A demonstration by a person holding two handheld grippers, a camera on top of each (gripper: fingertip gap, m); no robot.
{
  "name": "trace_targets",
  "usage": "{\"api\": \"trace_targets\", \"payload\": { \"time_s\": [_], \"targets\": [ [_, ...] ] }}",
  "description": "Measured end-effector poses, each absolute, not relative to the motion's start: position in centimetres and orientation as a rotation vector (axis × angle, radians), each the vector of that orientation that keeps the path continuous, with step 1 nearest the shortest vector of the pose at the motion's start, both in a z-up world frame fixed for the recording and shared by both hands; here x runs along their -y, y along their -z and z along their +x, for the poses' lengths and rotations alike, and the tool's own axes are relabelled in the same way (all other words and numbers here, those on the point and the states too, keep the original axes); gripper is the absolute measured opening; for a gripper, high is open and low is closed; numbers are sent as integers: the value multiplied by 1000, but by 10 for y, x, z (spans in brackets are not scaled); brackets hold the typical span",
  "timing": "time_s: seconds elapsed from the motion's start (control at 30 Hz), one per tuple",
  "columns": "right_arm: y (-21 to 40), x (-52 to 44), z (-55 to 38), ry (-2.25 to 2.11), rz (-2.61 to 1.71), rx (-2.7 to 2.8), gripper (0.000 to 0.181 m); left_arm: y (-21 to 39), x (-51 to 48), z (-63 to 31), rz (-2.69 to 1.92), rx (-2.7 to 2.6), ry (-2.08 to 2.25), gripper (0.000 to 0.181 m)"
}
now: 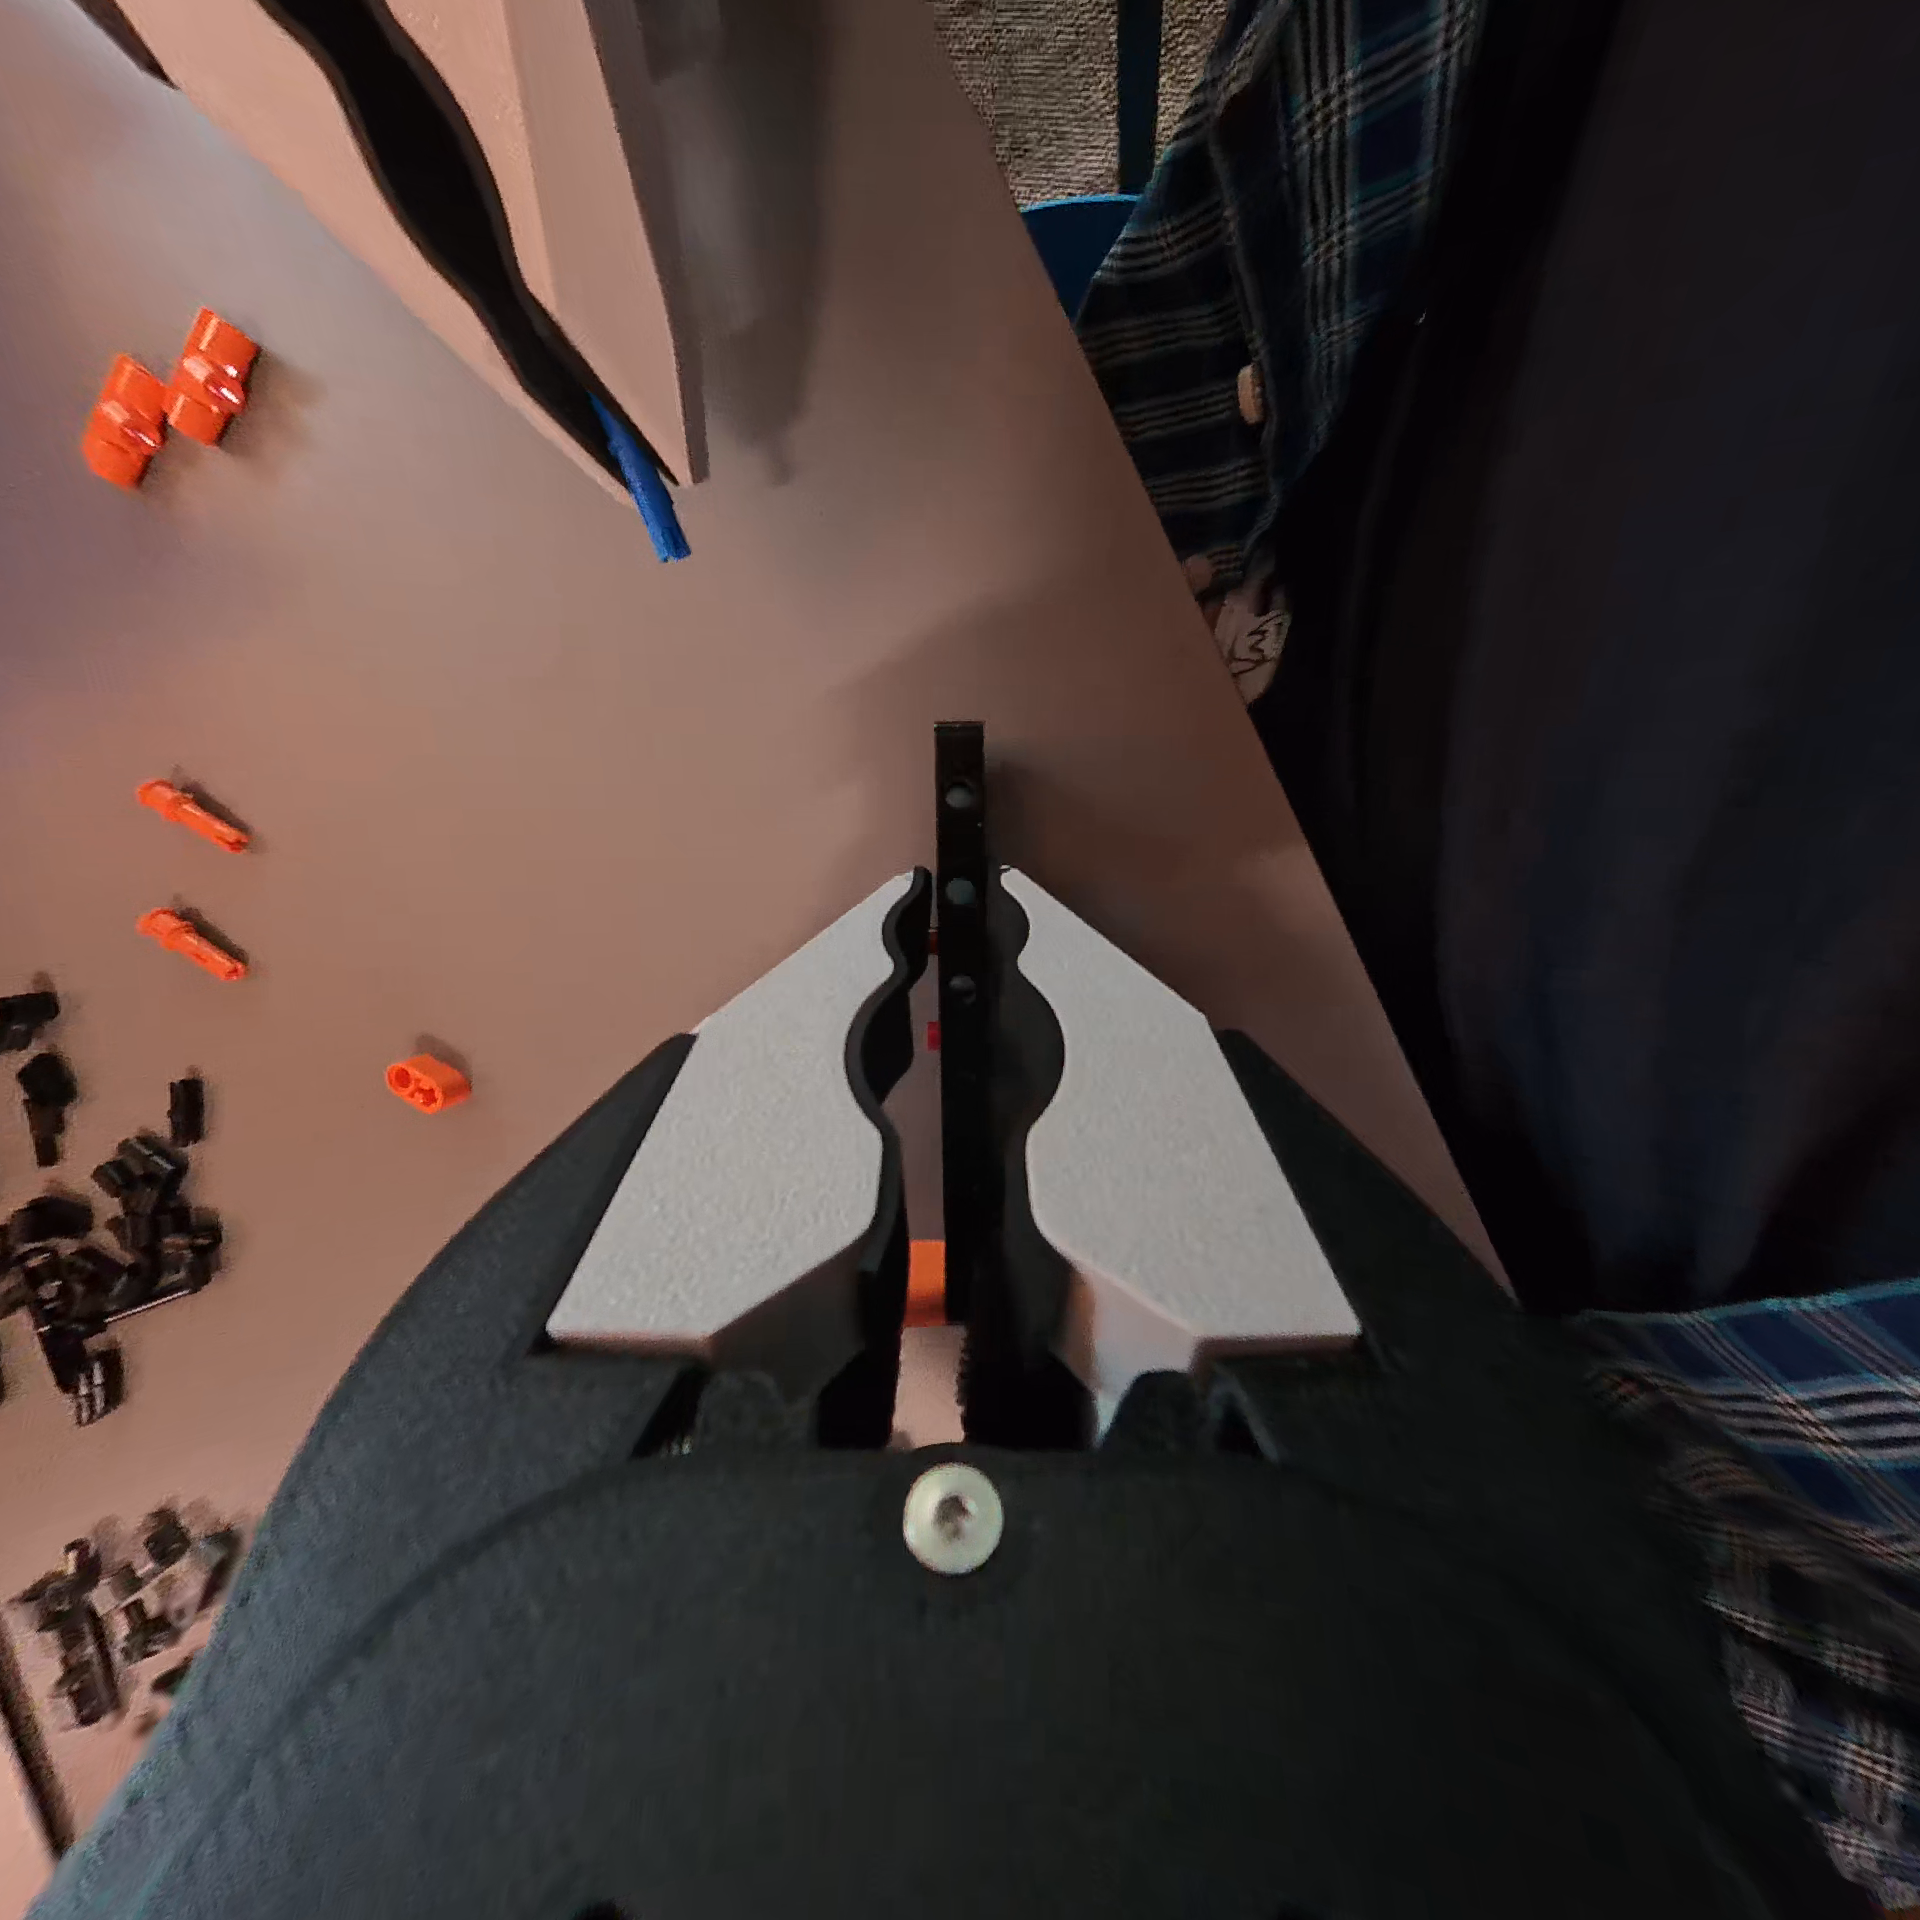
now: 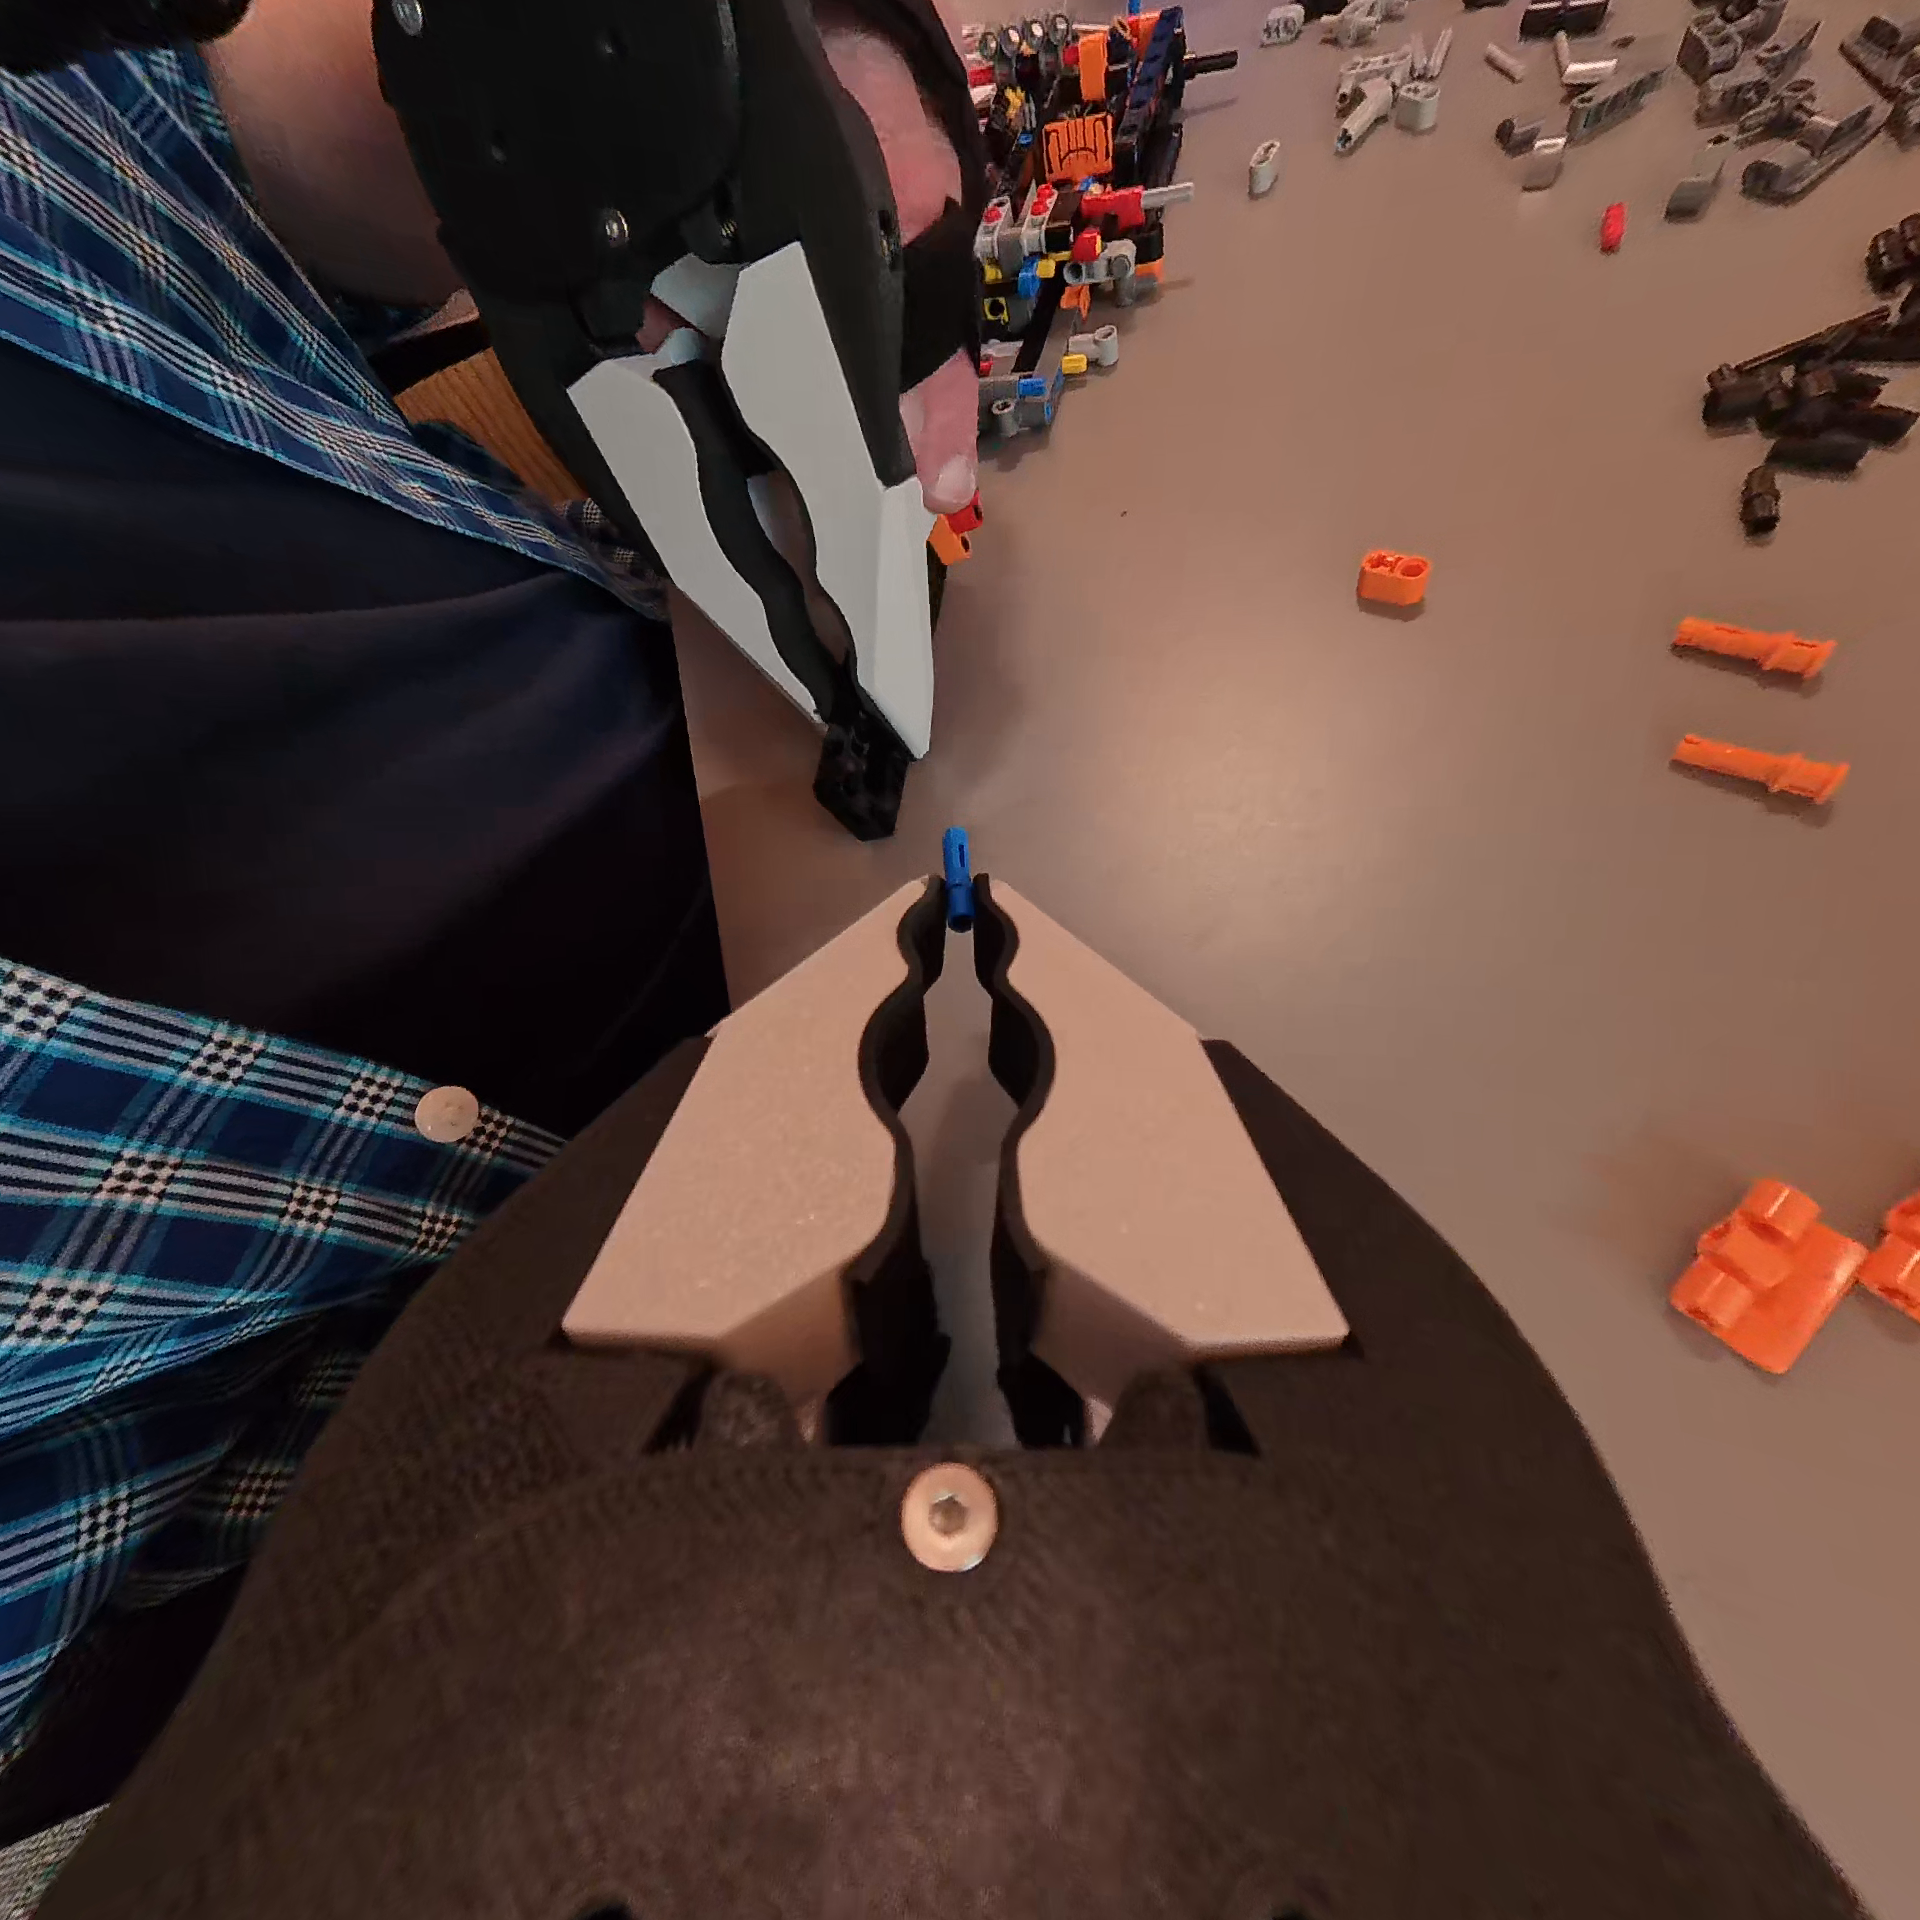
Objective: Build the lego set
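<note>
Left wrist view: left hand-held gripper (image 1: 961,883) grasps black beam (image 1: 958,821) | right hand-held gripper (image 2: 956,883) pinches blue pin (image 2: 956,873), apparently

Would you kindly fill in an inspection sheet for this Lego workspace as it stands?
Surface: tan table, matte, bare near its edge.
Job's things: black beam in left gripper; blue pin in right gripper; partly built model.
Clutter: orange pins, orange connectors, black parts, grey parts.
Grippers: both shut on their parts.
Cables: nothing seen.
Surroundings: person's plaid shirt.
</note>
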State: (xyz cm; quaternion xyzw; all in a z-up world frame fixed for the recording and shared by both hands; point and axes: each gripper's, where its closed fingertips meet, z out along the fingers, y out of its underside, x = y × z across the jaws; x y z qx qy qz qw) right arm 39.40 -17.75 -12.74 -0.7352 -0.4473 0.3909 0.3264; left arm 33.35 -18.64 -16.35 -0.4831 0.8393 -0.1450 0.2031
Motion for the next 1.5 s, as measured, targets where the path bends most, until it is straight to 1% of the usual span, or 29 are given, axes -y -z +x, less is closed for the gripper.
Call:
{"api": "trace_targets", "payload": {
  "time_s": [0.3,1.07,1.27,1.5],
  "targets": [
    [122,172,393,-1040,-1887,1172,2,148,172,341,-1234,-2269,296,9],
    [127,167,385,-1072,-1865,1321,2,156,170,344,-1093,-2202,181,9],
    [128,181,377,-1041,-1804,1472,2,162,176,343,-1053,-2198,155,9],
    [147,188,370,-901,-1806,1690,2,161,177,342,-1050,-2203,181,8]
  ]
}}
